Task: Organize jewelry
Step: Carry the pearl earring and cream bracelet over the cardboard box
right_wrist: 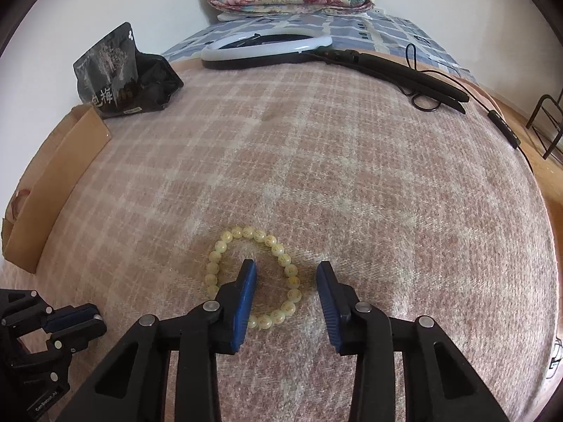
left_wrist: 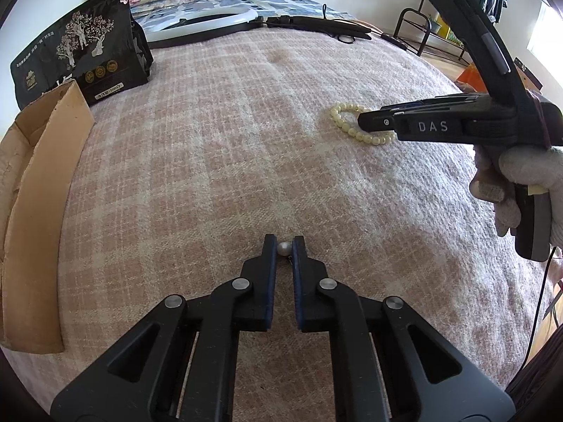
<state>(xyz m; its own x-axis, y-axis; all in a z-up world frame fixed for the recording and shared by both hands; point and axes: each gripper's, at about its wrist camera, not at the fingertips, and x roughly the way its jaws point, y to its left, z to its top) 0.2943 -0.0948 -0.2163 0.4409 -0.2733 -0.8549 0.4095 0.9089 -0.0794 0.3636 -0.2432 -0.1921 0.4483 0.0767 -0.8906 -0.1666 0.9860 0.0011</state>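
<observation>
Between the tips of my left gripper (left_wrist: 284, 248) sits a small pearl earring (left_wrist: 284, 248), pinched by both blue pads just above the plaid blanket (left_wrist: 218, 147). Off to its right, my right gripper (right_wrist: 286, 274) is spread wide over the yellow bead bracelet (right_wrist: 225, 239), its left finger (right_wrist: 246, 281) planted inside the loop and the other outside, so one side of the beads lies between them. Ahead and to the left of both stands a cardboard box (left_wrist: 38, 193), with a black pouch (left_wrist: 77, 56) behind it.
</observation>
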